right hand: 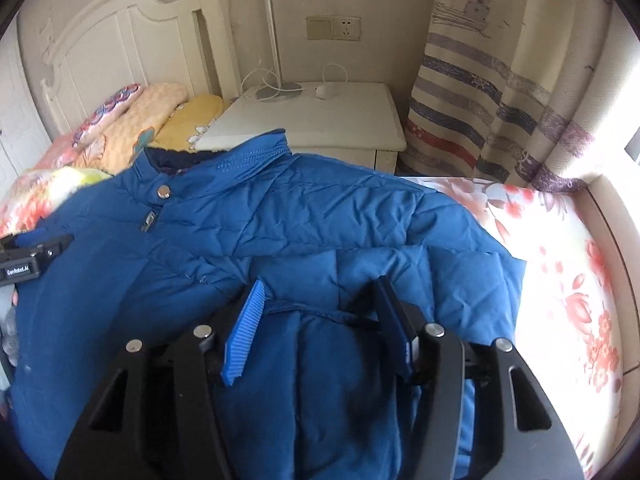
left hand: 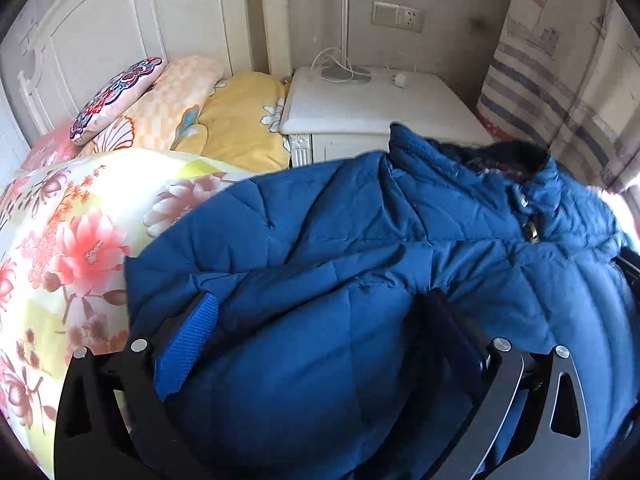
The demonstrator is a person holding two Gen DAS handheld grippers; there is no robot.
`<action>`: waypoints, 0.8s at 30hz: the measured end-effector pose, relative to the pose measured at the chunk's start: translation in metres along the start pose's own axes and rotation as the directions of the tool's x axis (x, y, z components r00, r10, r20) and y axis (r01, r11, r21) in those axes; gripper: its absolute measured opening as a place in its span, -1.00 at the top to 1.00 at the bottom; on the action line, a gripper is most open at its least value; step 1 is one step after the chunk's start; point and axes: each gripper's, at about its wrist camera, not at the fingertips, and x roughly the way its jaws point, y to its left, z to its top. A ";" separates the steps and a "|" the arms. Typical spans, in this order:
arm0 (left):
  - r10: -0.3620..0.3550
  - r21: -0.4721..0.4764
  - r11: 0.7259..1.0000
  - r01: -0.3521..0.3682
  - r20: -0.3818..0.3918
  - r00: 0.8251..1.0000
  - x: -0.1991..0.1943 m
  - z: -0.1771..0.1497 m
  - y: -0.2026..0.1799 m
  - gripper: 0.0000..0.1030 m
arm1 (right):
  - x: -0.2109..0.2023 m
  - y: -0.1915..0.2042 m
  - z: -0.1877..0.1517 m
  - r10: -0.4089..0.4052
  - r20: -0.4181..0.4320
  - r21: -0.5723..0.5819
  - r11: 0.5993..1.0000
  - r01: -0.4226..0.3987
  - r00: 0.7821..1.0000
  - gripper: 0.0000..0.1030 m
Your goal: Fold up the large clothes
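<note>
A big blue quilted jacket (left hand: 360,240) lies spread on the floral bedspread (left hand: 80,248), its front up and its dark-lined collar (right hand: 224,156) toward the nightstand. A snap button (right hand: 163,191) and a zipper pull show below the collar. My left gripper (left hand: 320,300) is open wide over the jacket's left side, and a puffy bulge of fabric sits between its fingers. My right gripper (right hand: 320,282) is partly open over a folded-in sleeve (right hand: 340,360). The sleeve lies between the blue pads (right hand: 242,332), and I see no pinch. The left gripper's body (right hand: 32,256) also shows at the right wrist view's left edge.
A white nightstand (left hand: 360,108) stands behind the jacket with a lamp base (left hand: 344,74), a white cable and a charger (left hand: 401,79). Pillows (left hand: 168,100) lean on the white headboard (left hand: 100,40). A striped curtain (right hand: 480,120) hangs to the right. The bed's edge (right hand: 608,248) runs along the right.
</note>
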 end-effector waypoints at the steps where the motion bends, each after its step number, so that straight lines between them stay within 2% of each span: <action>1: 0.020 -0.029 0.999 -0.019 0.034 0.999 -0.018 -0.004 0.001 -0.85 | -0.016 0.004 0.000 -0.030 0.023 0.010 0.999 0.030 0.999 -0.06; 2: 0.008 -0.049 0.999 -0.004 0.077 0.997 -0.040 -0.009 0.003 -0.85 | -0.033 0.011 -0.001 -0.026 0.062 0.004 1.000 0.026 0.998 -0.08; 3: -0.040 -0.045 0.998 0.047 0.143 0.989 -0.069 -0.018 0.000 -0.85 | -0.055 0.021 -0.007 0.009 0.113 -0.023 1.000 -0.006 0.994 -0.09; 4: -0.059 -0.030 0.997 0.066 0.178 0.982 -0.085 -0.024 -0.001 -0.89 | -0.077 0.033 -0.016 0.038 0.152 -0.060 0.998 -0.029 0.988 -0.14; 5: -0.068 0.002 0.998 0.069 0.210 0.975 -0.102 -0.034 -0.007 -0.89 | -0.088 0.043 -0.024 0.045 0.168 -0.095 0.995 -0.029 0.985 -0.29; 6: -0.068 0.038 0.997 0.061 0.222 0.973 -0.112 -0.044 -0.015 -0.91 | -0.094 0.053 -0.034 0.047 0.166 -0.134 0.991 -0.024 0.985 -0.34; 8: -0.070 0.115 0.992 0.050 0.173 0.982 -0.108 -0.066 -0.034 -0.91 | -0.080 0.067 -0.052 0.046 0.082 -0.196 0.980 -0.029 0.996 -0.35; 9: -0.053 0.149 0.988 0.036 0.112 0.992 -0.091 -0.078 -0.045 -0.91 | -0.062 0.069 -0.061 0.026 0.022 -0.205 0.979 -0.021 0.999 -0.36; 10: -0.029 0.166 0.986 0.017 0.068 0.997 -0.075 -0.085 -0.051 -0.91 | -0.049 0.069 -0.068 0.017 0.008 -0.207 0.978 -0.015 1.000 -0.37; 11: -0.011 0.178 0.984 0.000 0.058 0.998 -0.063 -0.091 -0.056 -0.91 | -0.047 0.069 -0.072 0.019 0.034 -0.211 0.977 -0.011 0.999 -0.39; 12: -0.004 0.183 0.983 -0.012 0.083 0.997 -0.060 -0.094 -0.057 -0.91 | -0.047 0.070 -0.072 0.012 0.033 -0.213 0.977 -0.005 0.999 -0.39; 14: 0.006 0.157 0.987 -0.016 0.065 0.998 -0.074 -0.092 -0.052 -0.90 | -0.063 0.069 -0.069 0.001 -0.003 -0.175 0.985 -0.002 1.000 -0.37; 16: -0.026 0.110 0.994 0.016 0.091 0.996 -0.112 -0.099 -0.042 -0.89 | -0.097 0.069 -0.073 0.048 0.018 -0.152 0.987 -0.045 0.999 -0.37; 19: -0.034 0.157 0.987 0.011 0.144 0.989 -0.164 -0.133 -0.040 -0.90 | -0.147 0.075 -0.101 0.077 0.072 -0.222 0.973 -0.059 0.994 -0.45; 20: -0.045 0.189 0.982 0.018 0.138 0.989 -0.174 -0.154 -0.041 -0.91 | -0.153 0.077 -0.116 0.090 0.050 -0.248 0.966 -0.075 0.995 -0.46; 22: -0.018 0.220 0.975 -0.002 0.090 0.996 -0.172 -0.187 -0.042 -0.91 | -0.146 0.078 -0.141 0.084 -0.020 -0.277 0.957 -0.086 0.996 -0.46; 24: 0.036 0.232 0.972 -0.035 -0.002 0.999 -0.144 -0.213 -0.041 -0.91 | -0.117 0.079 -0.167 0.040 -0.125 -0.294 0.953 -0.076 0.991 -0.47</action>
